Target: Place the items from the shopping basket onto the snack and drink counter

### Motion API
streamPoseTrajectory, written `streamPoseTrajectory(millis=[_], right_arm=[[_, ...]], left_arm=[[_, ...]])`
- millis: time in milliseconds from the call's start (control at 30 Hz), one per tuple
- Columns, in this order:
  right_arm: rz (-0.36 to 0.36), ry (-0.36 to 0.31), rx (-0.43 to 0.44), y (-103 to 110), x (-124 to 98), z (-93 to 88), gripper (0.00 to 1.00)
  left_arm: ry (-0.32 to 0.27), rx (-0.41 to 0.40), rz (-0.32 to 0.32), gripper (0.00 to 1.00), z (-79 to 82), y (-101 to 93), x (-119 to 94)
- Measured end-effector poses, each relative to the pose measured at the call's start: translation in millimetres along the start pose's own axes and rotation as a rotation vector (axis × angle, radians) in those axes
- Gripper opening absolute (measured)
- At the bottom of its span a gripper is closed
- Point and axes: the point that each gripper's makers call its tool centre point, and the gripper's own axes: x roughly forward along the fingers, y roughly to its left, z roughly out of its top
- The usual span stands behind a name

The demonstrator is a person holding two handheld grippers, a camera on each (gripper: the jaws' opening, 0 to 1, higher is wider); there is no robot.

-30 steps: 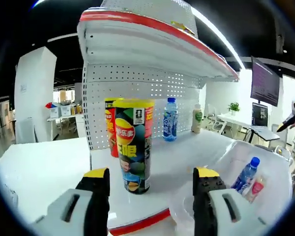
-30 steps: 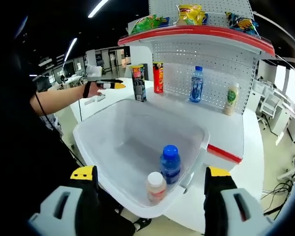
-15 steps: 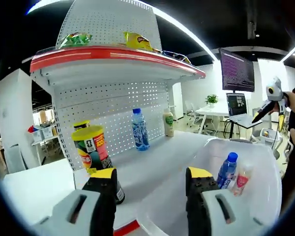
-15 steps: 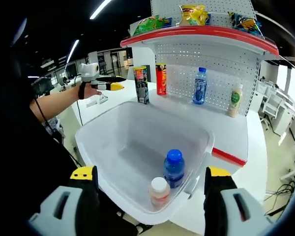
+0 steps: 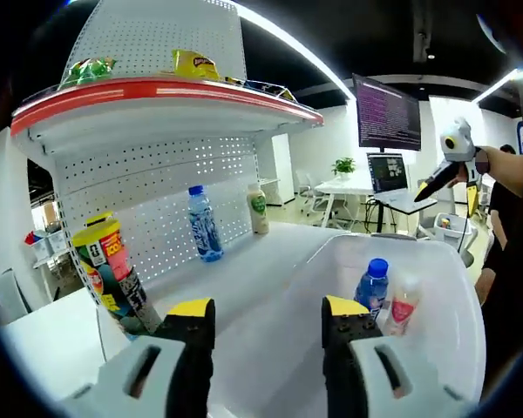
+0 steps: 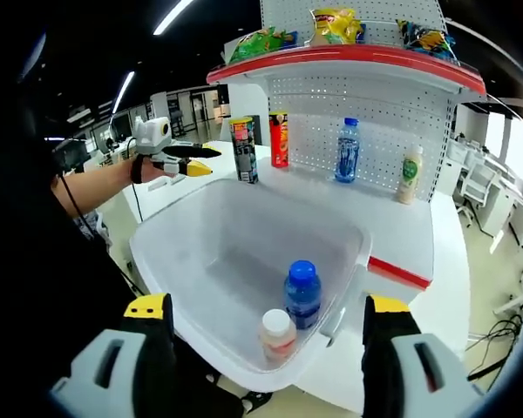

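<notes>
A white translucent shopping basket (image 6: 200, 226) rests against the white counter (image 6: 401, 235). Inside it stand a blue-capped drink bottle (image 6: 302, 292) and a small pink bottle with a white cap (image 6: 276, 333). My right gripper (image 6: 267, 309) hangs open over the basket's near rim, nothing between its jaws. My left gripper (image 5: 268, 313) is open too, over the basket's inside (image 5: 279, 296), with the blue-capped bottle (image 5: 371, 286) and the pink bottle (image 5: 403, 305) ahead to its right. In the right gripper view the left gripper (image 6: 185, 158) is held at the basket's far left corner.
On the counter stand two chip cans (image 6: 242, 148), a blue water bottle (image 6: 346, 150) and a white bottle with a green label (image 6: 408, 176). Snack bags (image 6: 331, 22) lie on the red-edged top shelf. Desks and a monitor (image 5: 385, 113) are behind.
My left gripper has swung from facing the chip cans to over the basket; the cans now sit at the left of its view. The right gripper has barely moved.
</notes>
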Motion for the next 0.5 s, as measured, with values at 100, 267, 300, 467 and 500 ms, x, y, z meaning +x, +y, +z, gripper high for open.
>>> streamPoseTrajectory(millis=[100, 267, 300, 467, 500], right_arm=[[0.003, 0.004, -0.012, 0, -2, 1.0, 0.89], [-0.003, 0.002, -0.011, -1, -3, 1.0, 0.88], [-0.004, 0.004, -0.010, -1, -3, 0.3, 0.88], [-0.003, 0.015, -0.012, 0, -5, -3.0, 0.88], [-0.004, 0.015, -0.011, 0, -5, -3.1, 0.88]], left_arm=[[0.003, -0.004, -0.042, 0.52, 0.6, -12.0, 3], [0.019, 0.012, -0.093, 0.54, -4.2, -28.5, 9], [0.021, 0.013, -0.099, 0.54, -4.9, -31.0, 10], [0.056, 0.023, -0.200, 0.66, -14.4, -57.1, 14], [0.060, 0.016, -0.240, 0.73, -14.7, -66.8, 14]])
